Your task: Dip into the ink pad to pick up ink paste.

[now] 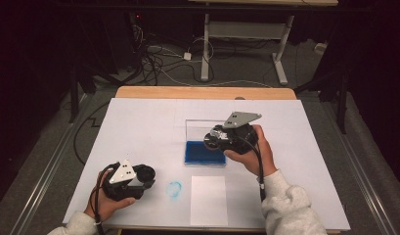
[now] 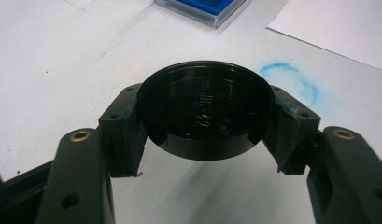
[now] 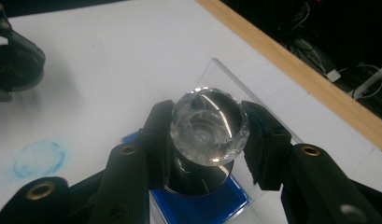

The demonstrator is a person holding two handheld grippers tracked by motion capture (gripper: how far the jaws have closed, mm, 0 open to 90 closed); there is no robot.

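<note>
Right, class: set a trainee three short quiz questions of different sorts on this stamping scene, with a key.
1. True or false: the left gripper is shut on a black round cap.
2. What does the right gripper hold? A) white paper sheet B) crystal-topped stamp C) cable
3. Fill in: the stamp is over the open ___ ink pad.

Key: 1 true; 2 B; 3 blue. Extra: the white paper sheet bears no mark, and a blue smudge lies on the table.

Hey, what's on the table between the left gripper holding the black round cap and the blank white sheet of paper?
A smudged blue ink ring stamped on the white table cover, clearest in the high view; the left gripper sits beside it, the paper on its other side.
</note>
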